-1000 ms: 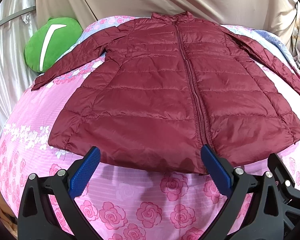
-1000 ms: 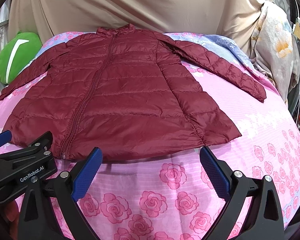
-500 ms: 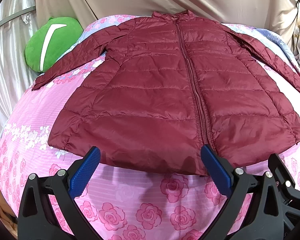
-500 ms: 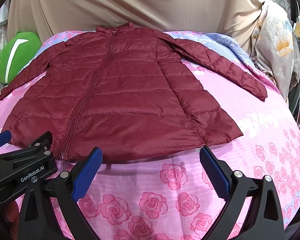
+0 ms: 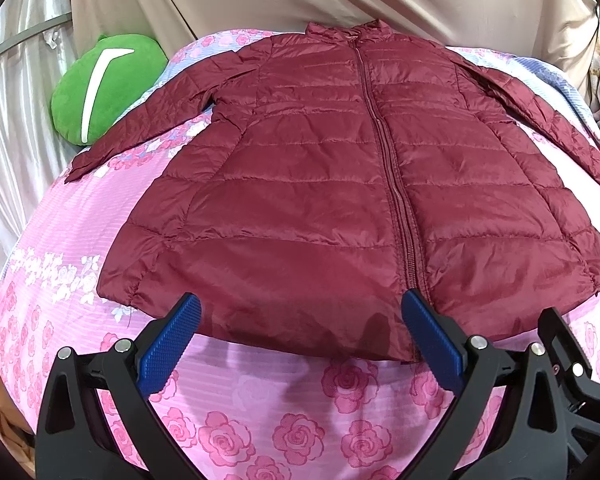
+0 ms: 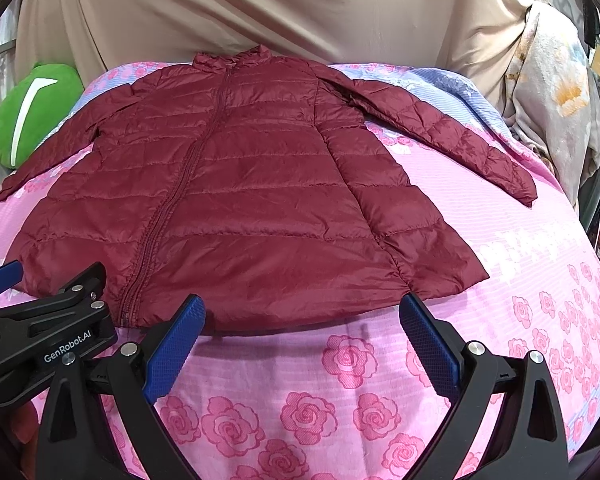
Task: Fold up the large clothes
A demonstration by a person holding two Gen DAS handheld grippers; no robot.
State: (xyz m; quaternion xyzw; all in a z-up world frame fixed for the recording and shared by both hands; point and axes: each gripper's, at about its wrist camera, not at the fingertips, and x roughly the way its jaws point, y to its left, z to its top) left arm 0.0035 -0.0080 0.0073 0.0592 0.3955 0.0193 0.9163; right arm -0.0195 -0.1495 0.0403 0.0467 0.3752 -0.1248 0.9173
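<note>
A dark red quilted jacket (image 5: 340, 200) (image 6: 236, 208) lies flat and zipped on the bed, collar at the far end, both sleeves spread out to the sides. My left gripper (image 5: 300, 316) hovers open just short of the hem, left of the zip's lower end. My right gripper (image 6: 300, 316) is open over the hem's right half, near the right bottom corner (image 6: 460, 276). Nothing sits between either pair of blue pads. The left gripper's black body (image 6: 40, 340) shows at the lower left of the right wrist view.
A pink rose-print bedsheet (image 5: 280, 420) (image 6: 340, 400) covers the bed. A green plush cushion (image 5: 100, 88) (image 6: 32, 112) rests at the far left by the sleeve. Beige cloth (image 6: 260, 8) hangs behind the bed; patterned fabric (image 6: 552, 92) hangs at the far right.
Both views have shifted slightly; the jacket sits a little higher and nearer in frame. Neither gripper has changed its opening or taken hold of anything.
</note>
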